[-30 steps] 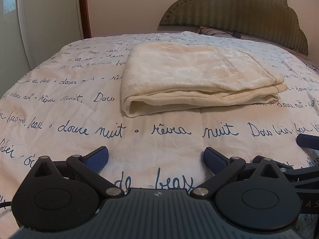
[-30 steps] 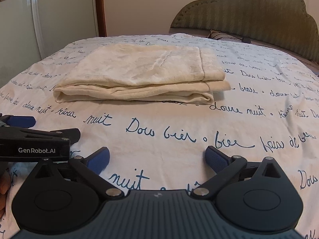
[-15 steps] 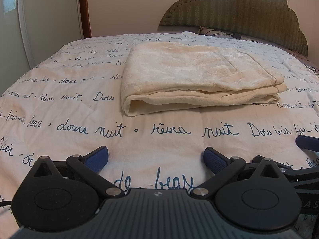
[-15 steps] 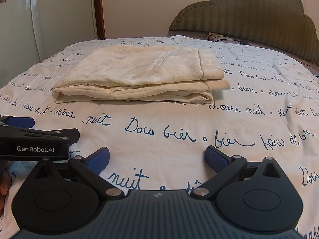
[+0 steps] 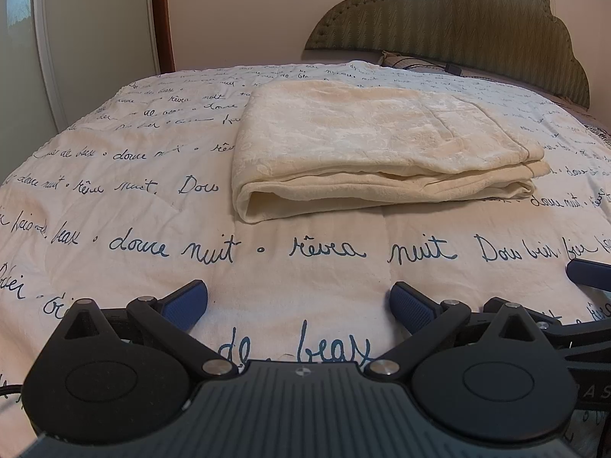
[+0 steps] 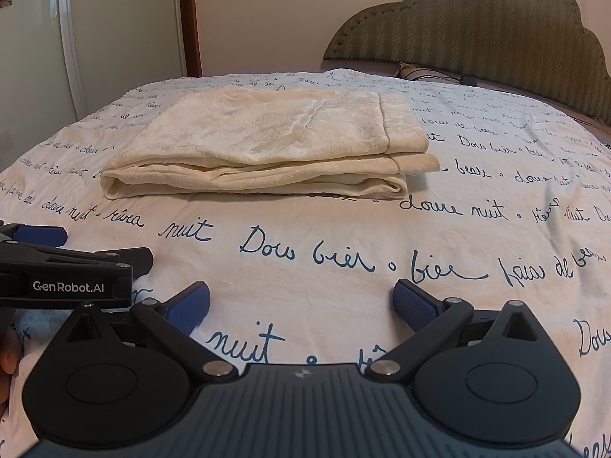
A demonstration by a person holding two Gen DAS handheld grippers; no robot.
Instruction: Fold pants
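Note:
Cream pants (image 5: 374, 141) lie folded into a flat rectangle on the white bedspread with blue script (image 5: 152, 206); the same pants (image 6: 263, 145) sit centre-left in the right wrist view. My left gripper (image 5: 299, 305) is open, held low over the bedspread well short of the pants, with nothing between its blue pads. My right gripper (image 6: 301, 303) is also open and empty, equally far back. The left gripper's side (image 6: 68, 267) shows at the left edge of the right wrist view, and a tip of the right gripper's blue finger (image 5: 588, 273) shows at the right edge of the left wrist view.
A green padded headboard (image 5: 458, 19) stands behind the bed, with a pillow (image 5: 412, 63) at its foot. A white wardrobe door (image 6: 76, 38) and brown door frame (image 6: 189, 19) stand at the left. Part of a hand (image 6: 7, 358) shows at the lower left.
Both grippers have tilted or drawn back slightly, so the pants sit a little lower in both views. The pants and the open jaws are unchanged.

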